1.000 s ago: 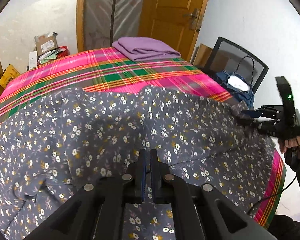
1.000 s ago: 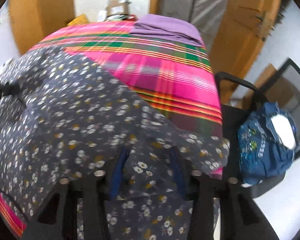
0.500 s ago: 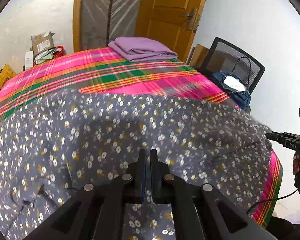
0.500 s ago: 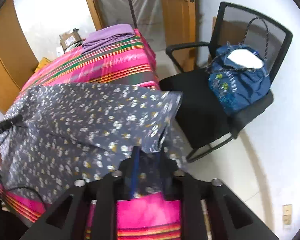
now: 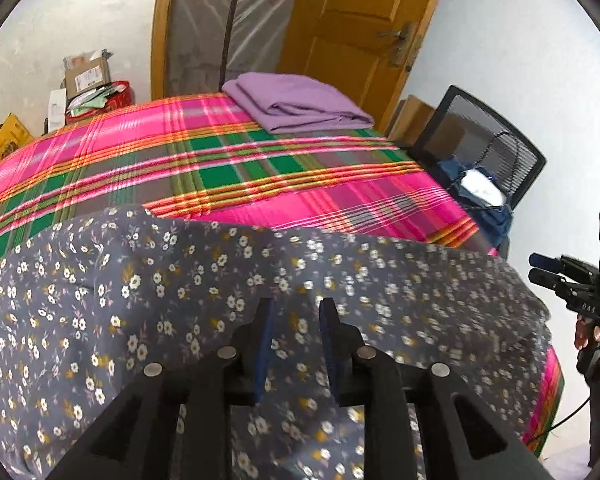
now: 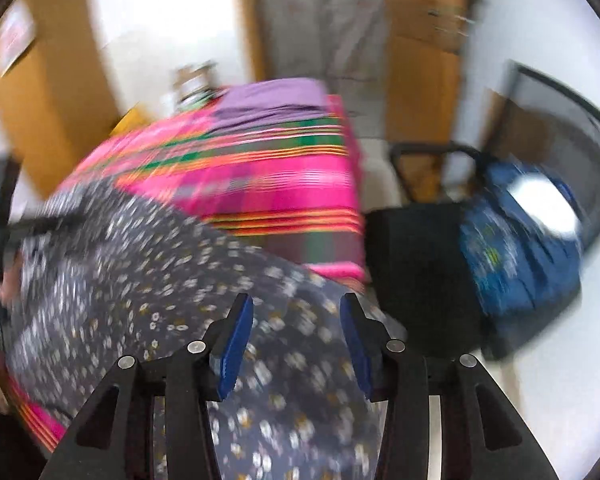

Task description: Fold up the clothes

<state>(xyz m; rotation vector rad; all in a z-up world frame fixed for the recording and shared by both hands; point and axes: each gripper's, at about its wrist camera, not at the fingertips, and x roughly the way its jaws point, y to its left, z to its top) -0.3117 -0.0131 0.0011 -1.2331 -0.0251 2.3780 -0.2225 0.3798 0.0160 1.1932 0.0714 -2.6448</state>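
We are looking along our left claw (image 5: 296, 312) first. Its jaws are opening, and its blue pads (image 5: 265, 344) are standing apart and not pressing on anything. The gray flowered cloth (image 5: 180, 280) is lying right under the claw and between the two pads, loose and let go. The cloth is spreading out from the claw to both sides, covering the near end of the bed (image 5: 220, 160). Its far edge is running across the bed from the left edge to the right edge.

Our right claw (image 6: 296, 320) is opening its jaws too. Its pads (image 6: 236, 344) are wide apart and are not squeezing the cloth (image 6: 140, 264). The cloth is lying below and between them, at the near right corner of the bed (image 6: 284, 184). This view is blurry. In the left view the right claw (image 5: 540, 268) is hanging just past the bed's right edge, with a hand (image 5: 592, 334) holding it.

Farther out, the pink and green blanket is showing on the far half of the bed. A folded purple cloth (image 5: 300, 104) is resting at the far right corner. A black chair (image 5: 484, 140) is standing beside the right edge, with a blue bag (image 6: 520, 232) sitting on it.
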